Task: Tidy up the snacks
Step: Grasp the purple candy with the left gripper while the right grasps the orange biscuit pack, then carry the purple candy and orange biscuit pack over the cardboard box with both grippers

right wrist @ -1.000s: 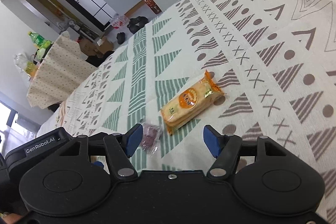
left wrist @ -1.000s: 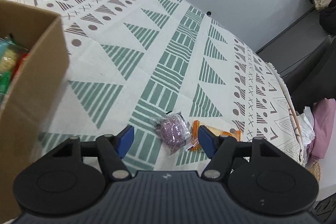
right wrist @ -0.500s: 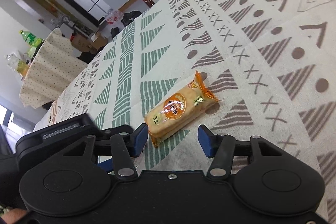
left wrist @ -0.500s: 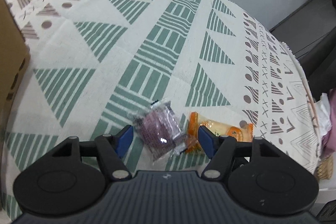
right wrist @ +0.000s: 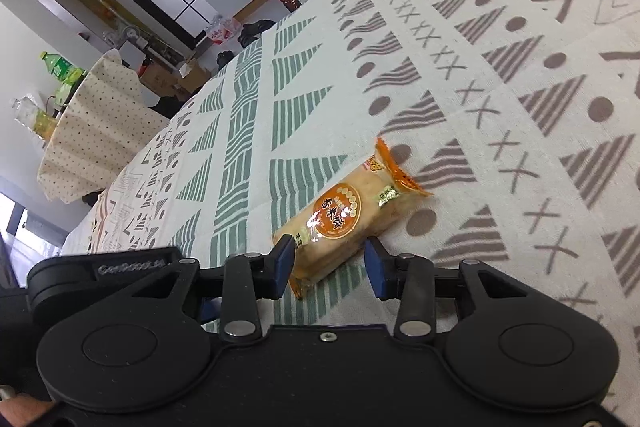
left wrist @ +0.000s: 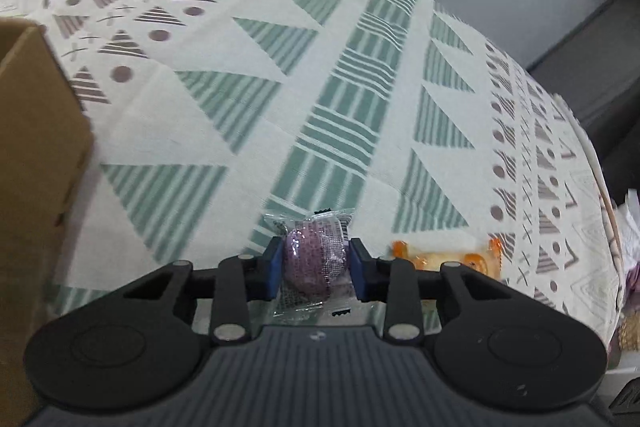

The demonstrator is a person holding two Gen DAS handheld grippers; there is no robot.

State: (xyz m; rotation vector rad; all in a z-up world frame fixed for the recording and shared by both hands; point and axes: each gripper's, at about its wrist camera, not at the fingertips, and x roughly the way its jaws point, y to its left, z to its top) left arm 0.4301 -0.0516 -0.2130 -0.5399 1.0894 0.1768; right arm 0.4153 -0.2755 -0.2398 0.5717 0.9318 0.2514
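Bare patterned tablecloth [left wrist: 248, 131] beyond purple snack [left wrist: 314, 259], cardboard box [left wrist: 36, 155] hard left.

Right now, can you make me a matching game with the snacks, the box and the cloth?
Things:
1. purple snack
2. orange cracker pack
3. cardboard box
4. patterned cloth

States:
A. at the left edge of the left wrist view
B. pinched by the left gripper
C. under both snacks
D. between the right gripper pads

Pairs: 1-B, 2-D, 3-A, 4-C
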